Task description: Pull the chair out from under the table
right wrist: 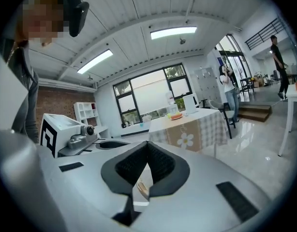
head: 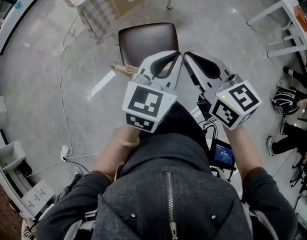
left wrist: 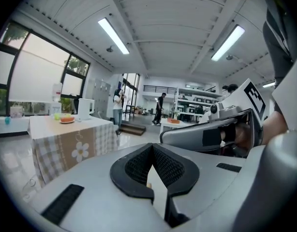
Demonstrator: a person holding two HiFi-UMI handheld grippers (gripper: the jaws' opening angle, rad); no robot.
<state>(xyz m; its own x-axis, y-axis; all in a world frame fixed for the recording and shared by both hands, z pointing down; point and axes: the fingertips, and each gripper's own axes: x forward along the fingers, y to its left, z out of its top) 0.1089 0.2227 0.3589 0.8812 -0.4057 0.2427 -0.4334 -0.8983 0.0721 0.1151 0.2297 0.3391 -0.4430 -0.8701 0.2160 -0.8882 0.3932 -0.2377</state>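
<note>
Upper left, the table with the checked, flower-printed cloth (head: 101, 4) stands just beside the dark brown padded chair (head: 148, 40), whose seat lies in the open. Our left gripper (head: 178, 58) and right gripper (head: 187, 55) hover above it, jaws together, empty. We judge the pull done; any further tug needs opened jaws lowered onto the wooden backrest (head: 124, 70).

Large lab hall, ceiling strip lights (left wrist: 113, 35), storage shelves (left wrist: 192, 98), cloth-covered table (left wrist: 51, 151), polished floor (head: 38, 84)
</note>
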